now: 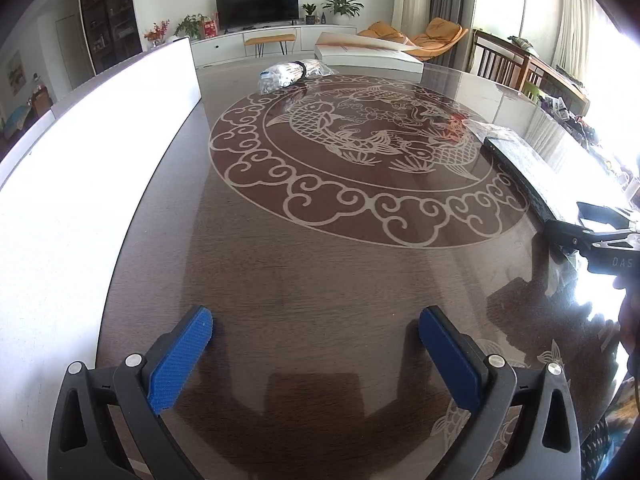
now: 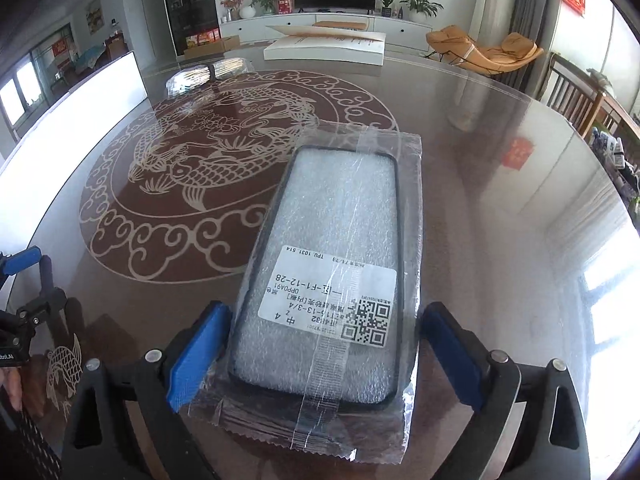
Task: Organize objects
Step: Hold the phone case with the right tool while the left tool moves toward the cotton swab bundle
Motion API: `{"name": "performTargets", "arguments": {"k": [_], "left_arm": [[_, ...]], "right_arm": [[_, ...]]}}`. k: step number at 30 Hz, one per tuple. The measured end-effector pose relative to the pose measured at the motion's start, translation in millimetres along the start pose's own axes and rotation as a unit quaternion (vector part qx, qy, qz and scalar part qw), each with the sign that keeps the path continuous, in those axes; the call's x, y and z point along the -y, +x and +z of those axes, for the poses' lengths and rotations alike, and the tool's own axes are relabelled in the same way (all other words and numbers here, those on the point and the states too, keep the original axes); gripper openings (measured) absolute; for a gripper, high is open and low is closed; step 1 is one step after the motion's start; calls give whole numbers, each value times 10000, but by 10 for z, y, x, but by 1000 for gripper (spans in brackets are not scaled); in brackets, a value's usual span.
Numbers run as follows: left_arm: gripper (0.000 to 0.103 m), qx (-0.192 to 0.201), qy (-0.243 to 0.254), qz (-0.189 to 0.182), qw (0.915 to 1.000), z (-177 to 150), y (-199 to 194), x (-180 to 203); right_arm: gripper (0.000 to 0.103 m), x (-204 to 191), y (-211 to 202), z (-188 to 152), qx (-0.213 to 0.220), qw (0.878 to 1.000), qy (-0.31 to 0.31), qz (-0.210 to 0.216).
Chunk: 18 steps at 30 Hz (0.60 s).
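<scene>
A black phone case (image 2: pixel 324 264) packed in a clear taped bag with a white QR label lies flat on the glass table (image 2: pixel 500 240). My right gripper (image 2: pixel 326 310) is open and straddles the bag's near end. Its blue pads (image 2: pixel 196 352) stand at either side, and the right-hand pad is clear of the bag. The left wrist view shows the same bag (image 1: pixel 520 172) at the right, with the right gripper (image 1: pixel 578 220) at its near end. My left gripper (image 1: pixel 316 320) is open over bare table with nothing between its pads.
A bundle of thin sticks in clear plastic (image 1: pixel 292 72) lies at the far side of the round fish pattern (image 1: pixel 360 148). A flat white box (image 2: pixel 324 48) sits on the far edge. A white board (image 1: pixel 80 168) borders the left side. Wooden chairs (image 2: pixel 580 100) stand at the right.
</scene>
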<state>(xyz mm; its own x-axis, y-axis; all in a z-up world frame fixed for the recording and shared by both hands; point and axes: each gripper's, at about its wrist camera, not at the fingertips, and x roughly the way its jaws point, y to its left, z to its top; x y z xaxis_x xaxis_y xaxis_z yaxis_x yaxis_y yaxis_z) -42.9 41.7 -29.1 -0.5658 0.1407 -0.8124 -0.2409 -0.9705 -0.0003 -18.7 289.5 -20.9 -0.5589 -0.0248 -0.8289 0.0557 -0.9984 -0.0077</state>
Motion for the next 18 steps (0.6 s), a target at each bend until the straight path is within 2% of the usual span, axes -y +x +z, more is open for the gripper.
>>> {"name": "performTargets", "arguments": {"k": [14,18], "left_arm": [[103,-4,0,1,10000,3,2,1],[103,-125,62,-44,9999,98,61,15]], "right_arm": [[103,-4,-27,-29,109,9999,7,-37],[103,-5,-25,-28,109,9999,7,-37]]}}
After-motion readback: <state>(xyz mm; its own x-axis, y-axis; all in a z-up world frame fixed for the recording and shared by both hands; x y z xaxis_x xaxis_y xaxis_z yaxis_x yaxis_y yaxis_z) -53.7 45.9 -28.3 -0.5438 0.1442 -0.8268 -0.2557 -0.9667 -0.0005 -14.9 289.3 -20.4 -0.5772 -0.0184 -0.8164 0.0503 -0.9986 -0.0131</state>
